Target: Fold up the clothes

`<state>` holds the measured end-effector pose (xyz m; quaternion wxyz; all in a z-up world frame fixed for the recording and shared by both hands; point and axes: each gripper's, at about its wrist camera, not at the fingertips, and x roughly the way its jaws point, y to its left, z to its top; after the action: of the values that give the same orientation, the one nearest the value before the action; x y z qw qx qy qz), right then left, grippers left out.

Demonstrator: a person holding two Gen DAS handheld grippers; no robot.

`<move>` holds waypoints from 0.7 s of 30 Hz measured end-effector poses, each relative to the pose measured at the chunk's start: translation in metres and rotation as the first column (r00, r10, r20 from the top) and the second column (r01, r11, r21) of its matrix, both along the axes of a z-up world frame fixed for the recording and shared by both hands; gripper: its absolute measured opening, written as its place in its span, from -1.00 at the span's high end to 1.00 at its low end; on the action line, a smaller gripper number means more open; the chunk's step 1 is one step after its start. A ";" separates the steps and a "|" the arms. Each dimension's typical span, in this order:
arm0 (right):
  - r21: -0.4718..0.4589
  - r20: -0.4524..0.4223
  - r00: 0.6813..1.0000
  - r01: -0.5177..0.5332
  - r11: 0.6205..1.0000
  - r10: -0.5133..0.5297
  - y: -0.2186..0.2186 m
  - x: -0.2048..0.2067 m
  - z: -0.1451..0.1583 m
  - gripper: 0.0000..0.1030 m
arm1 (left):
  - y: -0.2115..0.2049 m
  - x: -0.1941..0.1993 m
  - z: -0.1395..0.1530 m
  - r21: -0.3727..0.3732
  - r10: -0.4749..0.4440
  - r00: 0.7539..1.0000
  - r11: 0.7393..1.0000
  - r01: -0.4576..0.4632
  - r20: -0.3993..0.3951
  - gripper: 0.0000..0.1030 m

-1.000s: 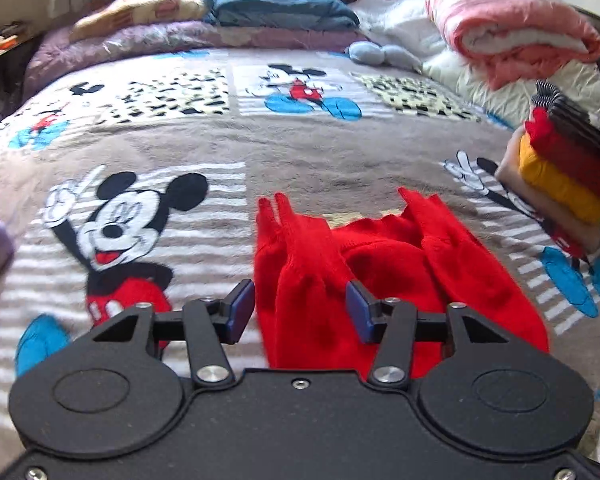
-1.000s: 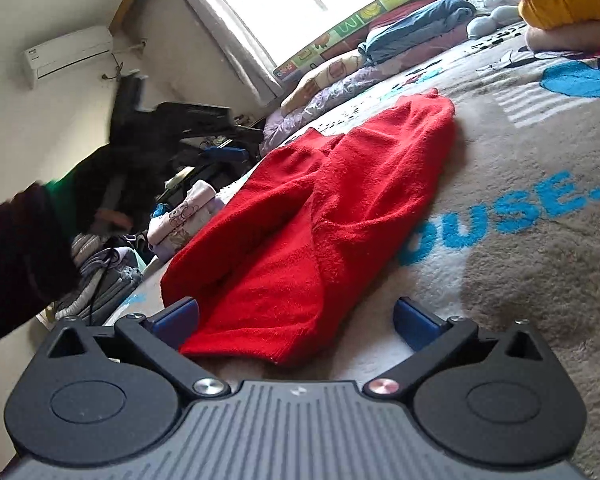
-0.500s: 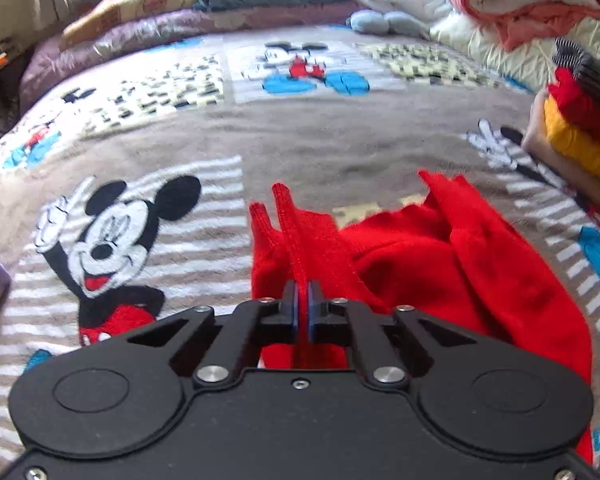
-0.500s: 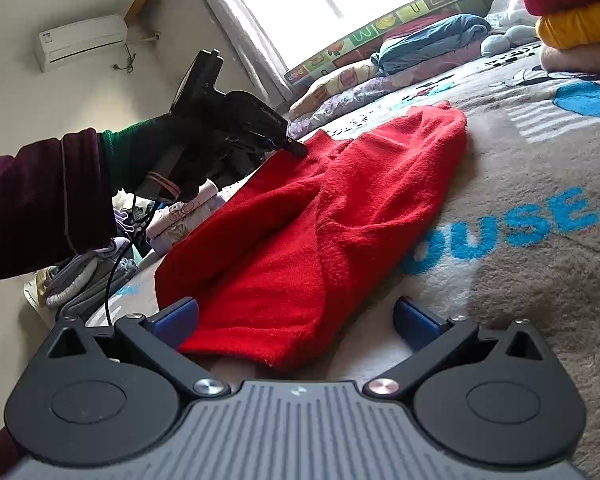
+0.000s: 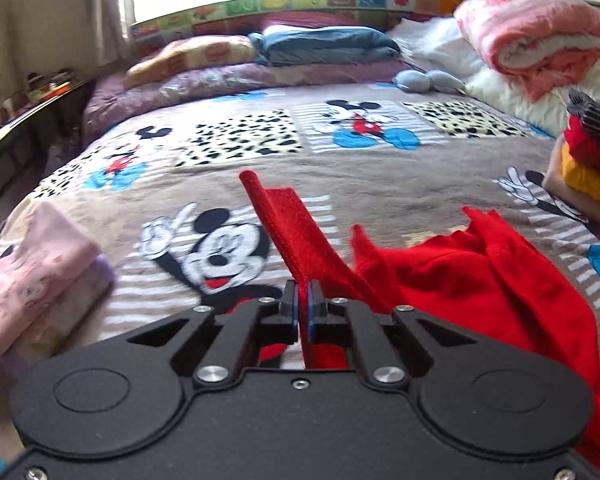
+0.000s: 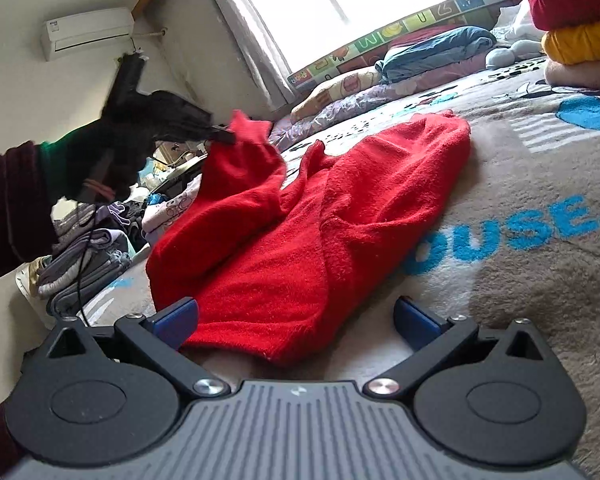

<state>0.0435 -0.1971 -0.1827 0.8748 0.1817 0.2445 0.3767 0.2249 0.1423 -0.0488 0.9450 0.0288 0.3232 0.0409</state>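
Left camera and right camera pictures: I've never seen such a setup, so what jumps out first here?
A bright red garment sprawls on a Mickey Mouse bedspread, by far the loudest thing in both views. The left claw is shut on one edge of it and holds that part up off the bed, while the right claw sits open at its near hem. Folded clothes are stacked at the bed's right side.

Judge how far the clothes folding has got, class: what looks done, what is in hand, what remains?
Done: a folded stack sits on the bed's right side. In hand: the left gripper, jaws shut, lifts one edge of the red garment. Left: the garment's folds; the right gripper is open near its hem.
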 end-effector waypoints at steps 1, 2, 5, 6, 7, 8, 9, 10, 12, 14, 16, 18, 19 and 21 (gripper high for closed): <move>-0.001 0.003 1.000 0.000 1.000 0.000 0.000 0.000 0.000 -1.00 | 0.005 -0.005 0.000 -0.005 0.011 1.000 1.000 -0.011 0.006 0.95; -0.003 0.005 1.000 0.001 1.000 -0.001 0.000 -0.001 0.000 -1.00 | 0.011 -0.011 -0.001 -0.011 0.022 1.000 1.000 -0.022 0.012 0.95; -0.007 0.012 1.000 0.001 1.000 -0.001 0.001 -0.001 0.000 -1.00 | 0.027 -0.026 -0.004 -0.029 0.058 0.998 0.998 -0.057 0.025 0.95; -0.007 0.013 1.000 0.001 1.000 -0.001 0.001 -0.001 -0.001 -1.00 | 0.033 -0.031 -0.005 -0.036 0.070 0.997 0.997 -0.069 0.029 0.95; -0.009 0.015 1.000 0.001 1.000 -0.001 0.001 -0.001 -0.001 -1.00 | 0.038 -0.036 -0.006 -0.043 0.083 0.996 0.996 -0.082 0.032 0.95; -0.010 0.017 1.000 0.001 1.000 -0.001 0.001 -0.001 -0.001 -1.00 | 0.044 -0.040 -0.008 -0.051 0.096 0.995 0.994 -0.094 0.035 0.95; -0.011 0.018 1.000 0.001 1.000 -0.001 0.001 -0.001 -0.001 -1.00 | 0.049 -0.045 -0.009 -0.058 0.108 0.993 0.993 -0.106 0.038 0.95; -0.012 0.020 1.000 0.001 1.000 -0.001 0.002 -0.002 -0.001 -1.00 | 0.055 -0.050 -0.010 -0.065 0.121 0.992 0.991 -0.118 0.041 0.95; -0.014 0.021 1.000 0.001 1.000 -0.001 0.002 -0.002 -0.001 -1.00 | 0.066 -0.059 -0.013 -0.079 0.148 0.988 0.986 -0.144 0.048 0.95; -0.016 0.022 1.000 0.001 1.000 -0.001 0.002 -0.002 -0.001 -1.00 | 0.077 -0.067 -0.014 -0.094 0.181 0.982 0.980 -0.175 0.057 0.95; -0.019 0.024 1.000 0.001 1.000 0.000 0.003 -0.002 -0.001 -1.00 | 0.087 -0.075 -0.016 -0.109 0.206 0.977 0.974 -0.199 0.062 0.95; -0.022 0.025 1.000 0.000 1.000 0.000 0.003 -0.002 -0.001 -1.00 | 0.097 -0.083 -0.018 -0.121 0.229 0.971 0.968 -0.220 0.065 0.95; -0.023 0.026 1.000 0.000 1.000 0.001 0.003 -0.002 -0.001 -1.00 | 0.102 -0.086 -0.019 -0.128 0.240 0.968 0.965 -0.230 0.067 0.95; -0.026 0.026 1.000 0.000 1.000 0.001 0.004 -0.002 0.000 -1.00 | 0.110 -0.092 -0.021 -0.140 0.260 0.963 0.958 -0.248 0.069 0.95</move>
<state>0.0414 -0.1934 -0.1829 0.8801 0.1653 0.2379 0.3762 0.1329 0.2527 -0.0703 0.9449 -0.0766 0.2849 0.1420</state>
